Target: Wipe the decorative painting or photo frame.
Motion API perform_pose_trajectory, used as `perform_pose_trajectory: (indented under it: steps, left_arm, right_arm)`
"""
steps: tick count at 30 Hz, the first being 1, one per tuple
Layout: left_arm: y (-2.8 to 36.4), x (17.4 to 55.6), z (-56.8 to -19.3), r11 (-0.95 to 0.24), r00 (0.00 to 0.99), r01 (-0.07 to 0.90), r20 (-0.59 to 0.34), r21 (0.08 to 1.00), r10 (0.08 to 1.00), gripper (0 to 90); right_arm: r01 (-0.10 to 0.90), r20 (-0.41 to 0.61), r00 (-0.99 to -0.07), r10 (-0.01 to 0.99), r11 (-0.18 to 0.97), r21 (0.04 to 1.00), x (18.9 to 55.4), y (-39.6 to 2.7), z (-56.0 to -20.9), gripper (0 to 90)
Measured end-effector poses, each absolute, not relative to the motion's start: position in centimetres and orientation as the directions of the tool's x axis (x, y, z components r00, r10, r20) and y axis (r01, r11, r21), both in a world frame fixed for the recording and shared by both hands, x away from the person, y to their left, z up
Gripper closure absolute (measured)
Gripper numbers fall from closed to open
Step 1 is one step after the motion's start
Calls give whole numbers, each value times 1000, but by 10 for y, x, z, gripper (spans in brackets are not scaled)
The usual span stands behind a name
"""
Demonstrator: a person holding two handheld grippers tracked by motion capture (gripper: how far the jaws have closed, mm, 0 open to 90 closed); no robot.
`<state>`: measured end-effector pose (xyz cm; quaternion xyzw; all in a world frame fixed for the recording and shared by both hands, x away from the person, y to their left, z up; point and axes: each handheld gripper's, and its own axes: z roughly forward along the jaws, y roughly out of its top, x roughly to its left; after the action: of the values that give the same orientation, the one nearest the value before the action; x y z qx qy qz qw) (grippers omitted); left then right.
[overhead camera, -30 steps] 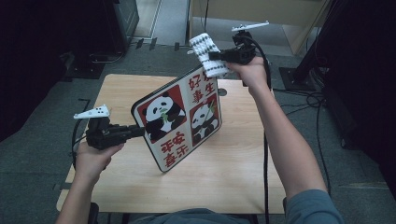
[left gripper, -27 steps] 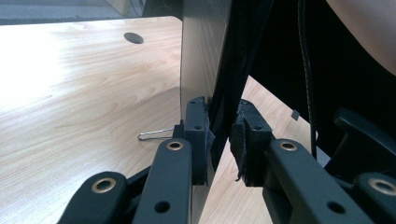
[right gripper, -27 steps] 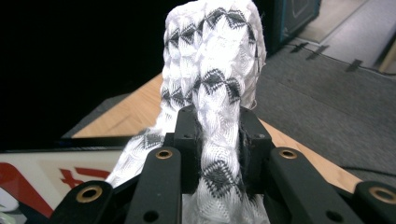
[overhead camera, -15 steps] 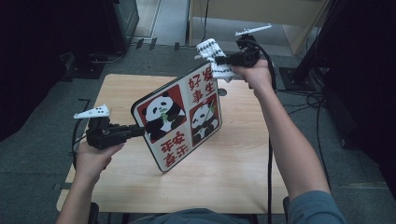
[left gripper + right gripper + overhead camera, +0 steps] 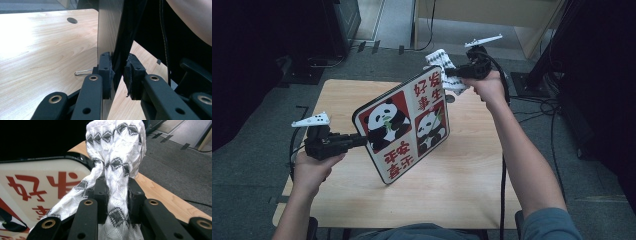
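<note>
A square panda tray, printed with two pandas and red characters inside a black rim, stands tilted on one corner above the middle of a wooden table, its picture side facing the person. The left gripper clamps the tray's left edge, seen edge-on in the left gripper view with both pads pressed to the rim. At the tray's far right corner, the right gripper has its jaws closed on a bunched white cloth with a grey zigzag pattern; in the right gripper view the cloth rises in a wad above the pads and hangs down over the tray's face. The person's left hand holds its gripper low at the table's left side, and the right hand reaches over the far edge. A thin wire clip lies on the table beside the tray. Grey carpet surrounds the table, with black cables trailing at the right.
</note>
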<state>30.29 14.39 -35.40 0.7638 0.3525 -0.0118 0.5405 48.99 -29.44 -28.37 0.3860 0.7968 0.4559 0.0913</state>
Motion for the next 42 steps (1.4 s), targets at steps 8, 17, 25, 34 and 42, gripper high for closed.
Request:
perform_pose_trajectory:
  steps: [8, 17, 25, 34, 42]
  left_arm:
    - [144, 303, -354, -169, 751, 551, -398, 817, 527, 772]
    - [143, 303, -354, -166, 748, 552, -398, 817, 531, 772]
    - [143, 303, -354, -165, 748, 552, -397, 817, 532, 772]
    - [143, 302, -354, -165, 748, 550, -395, 818, 534, 771]
    - [143, 303, -354, -166, 747, 551, -395, 818, 534, 772]
  right_arm:
    - [543, 211, -685, 698, 296, 786, 487, -296, -293, 751]
    - [554, 229, -679, 698, 283, 783, 484, -299, -304, 754]
    - [563, 236, -671, 703, 276, 779, 480, -301, -311, 754]
    - [573, 243, -670, 702, 280, 771, 479, -303, -318, 754]
    - [580, 248, -667, 703, 280, 765, 477, -305, -325, 754]
